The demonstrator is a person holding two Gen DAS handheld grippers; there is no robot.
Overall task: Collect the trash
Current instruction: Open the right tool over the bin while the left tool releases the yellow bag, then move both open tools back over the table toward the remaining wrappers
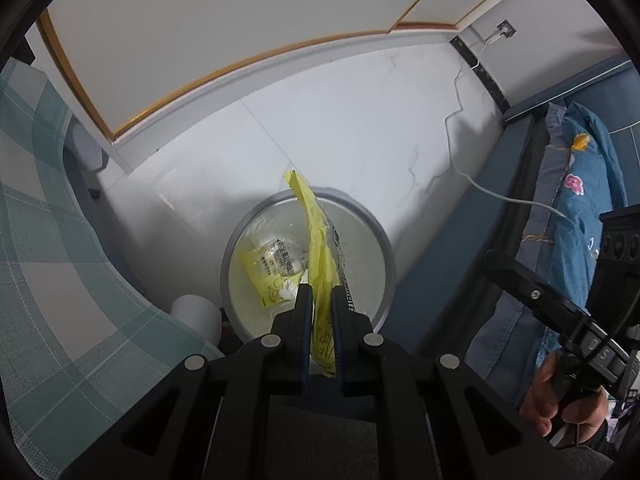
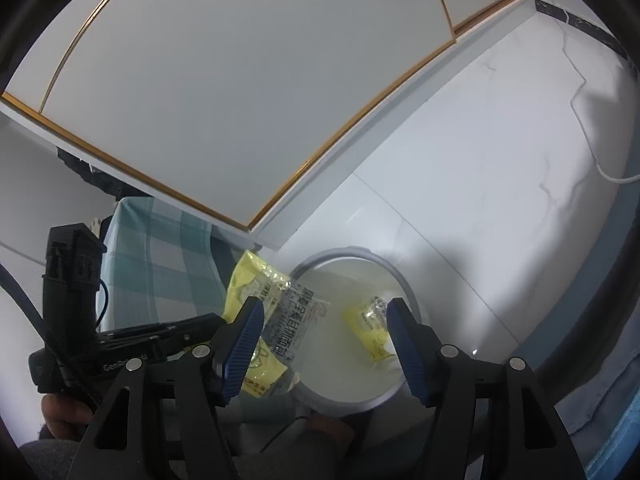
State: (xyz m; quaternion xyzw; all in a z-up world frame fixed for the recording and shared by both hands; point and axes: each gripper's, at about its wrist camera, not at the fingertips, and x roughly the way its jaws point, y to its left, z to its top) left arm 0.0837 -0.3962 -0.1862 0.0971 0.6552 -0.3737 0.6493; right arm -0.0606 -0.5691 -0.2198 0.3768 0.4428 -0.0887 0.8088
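Note:
In the left wrist view my left gripper [image 1: 320, 292] is shut on a crumpled yellow wrapper [image 1: 316, 216]. The wrapper stands upright just above a round grey trash bin [image 1: 384, 248]. A second yellow-and-clear wrapper [image 1: 268, 268] lies inside the bin on its pale liner. In the right wrist view my right gripper [image 2: 325, 306] hangs open over the same bin [image 2: 404, 280], with nothing between its blue pads. The held wrapper [image 2: 280, 320] shows at the bin's left rim, pinched by the left gripper [image 2: 216, 320]. The other wrapper [image 2: 370, 328] rests in the bin.
A green checked cloth [image 1: 60, 240] drapes close on the bin's left, with a white roll [image 1: 196, 312] beside the bin. Blue floral bedding [image 1: 580, 184] lies to the right. A white cable [image 1: 456, 128] trails over the white tiled floor. A hand [image 1: 560, 396] grips the right tool.

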